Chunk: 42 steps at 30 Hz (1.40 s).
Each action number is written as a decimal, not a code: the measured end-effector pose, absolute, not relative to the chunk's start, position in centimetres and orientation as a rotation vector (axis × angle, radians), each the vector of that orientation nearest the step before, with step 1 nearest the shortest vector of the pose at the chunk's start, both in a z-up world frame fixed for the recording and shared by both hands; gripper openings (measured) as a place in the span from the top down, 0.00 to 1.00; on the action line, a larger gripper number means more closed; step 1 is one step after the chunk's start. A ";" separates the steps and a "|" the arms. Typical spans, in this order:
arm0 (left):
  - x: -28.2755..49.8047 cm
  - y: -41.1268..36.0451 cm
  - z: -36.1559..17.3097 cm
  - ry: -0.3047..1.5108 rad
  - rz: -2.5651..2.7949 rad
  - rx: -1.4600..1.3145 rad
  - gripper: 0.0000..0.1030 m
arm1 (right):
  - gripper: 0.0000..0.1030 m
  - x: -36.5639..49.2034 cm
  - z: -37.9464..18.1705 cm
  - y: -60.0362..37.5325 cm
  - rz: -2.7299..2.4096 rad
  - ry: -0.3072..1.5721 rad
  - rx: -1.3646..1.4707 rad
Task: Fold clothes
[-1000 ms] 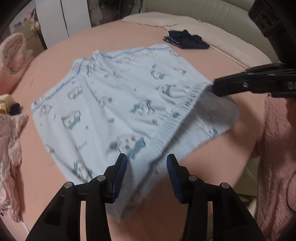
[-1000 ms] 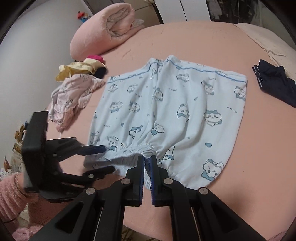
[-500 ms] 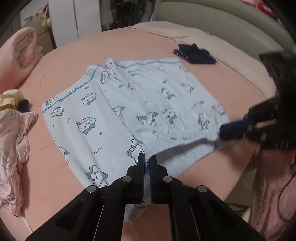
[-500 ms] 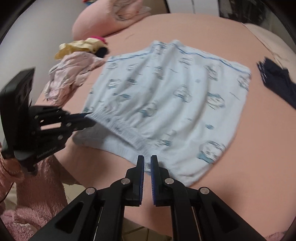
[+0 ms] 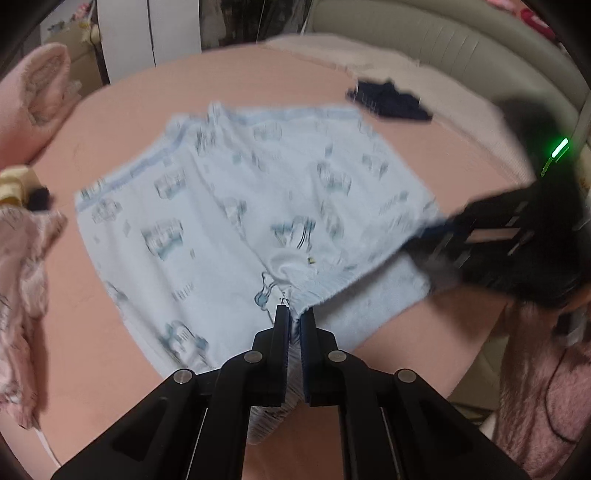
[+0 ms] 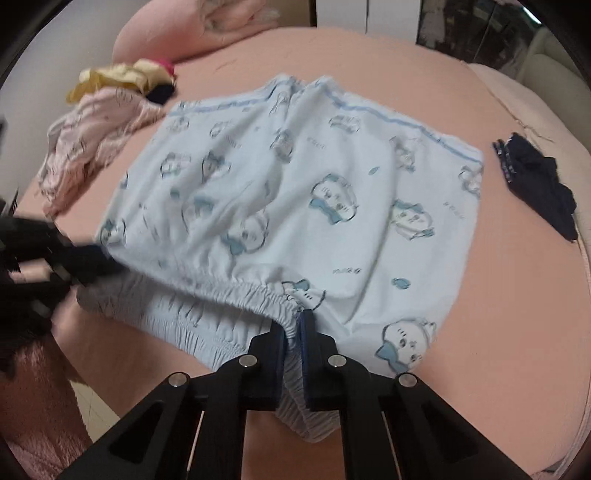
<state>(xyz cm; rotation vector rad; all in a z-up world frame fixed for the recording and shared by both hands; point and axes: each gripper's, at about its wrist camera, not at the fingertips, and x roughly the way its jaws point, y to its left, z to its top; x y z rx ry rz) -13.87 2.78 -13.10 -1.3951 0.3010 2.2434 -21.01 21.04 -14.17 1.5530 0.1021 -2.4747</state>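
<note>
Light blue shorts (image 5: 258, 206) with a cartoon print lie spread on the pink bed (image 5: 280, 70), waistband nearest me. My left gripper (image 5: 293, 325) pinches the gathered waistband; its jaws are easing open slightly, with the cloth still pressed between the pads. In the right wrist view the shorts (image 6: 314, 177) show sharply, and my right gripper (image 6: 295, 328) has the elastic waistband in its closing jaws. Each gripper also shows in the other's view: the right gripper (image 5: 432, 236) at the waistband's right end, the left gripper (image 6: 92, 258) at its left end, both blurred.
A dark navy garment (image 6: 535, 181) lies to the right of the shorts. A pink printed garment (image 6: 96, 136) and a yellow one (image 6: 122, 77) are heaped to the left. A rolled pink blanket (image 6: 192, 33) sits at the back. The bed's near edge drops to the floor (image 6: 92, 398).
The left gripper went from open over the waistband to shut on it. The right gripper came off the cloth, sank, and grips the waistband again. The waistband is lifted and bunched.
</note>
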 end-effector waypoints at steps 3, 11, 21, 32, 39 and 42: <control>-13.8 3.6 -14.1 0.368 2.271 -1.383 0.96 | 0.97 -20.6 -13.5 21.3 -2.467 0.060 1.510; -11.5 2.6 -9.1 0.319 2.270 -1.260 0.97 | 0.98 -18.4 -10.9 21.6 -2.489 0.011 1.471; -10.9 1.7 -12.5 0.269 2.222 -1.385 0.96 | 0.98 -17.8 -15.0 21.6 -2.434 0.053 1.615; -14.0 5.8 -12.8 0.395 2.252 -1.294 0.57 | 0.97 -18.7 -11.9 22.5 -2.478 -0.103 1.453; -14.5 4.9 -11.1 0.408 2.315 -1.250 0.98 | 0.98 -18.6 -11.5 23.1 -2.460 -0.086 1.456; -13.4 4.6 -9.8 0.481 2.298 -1.215 0.98 | 0.98 -17.9 -11.5 23.2 -2.423 -0.088 1.467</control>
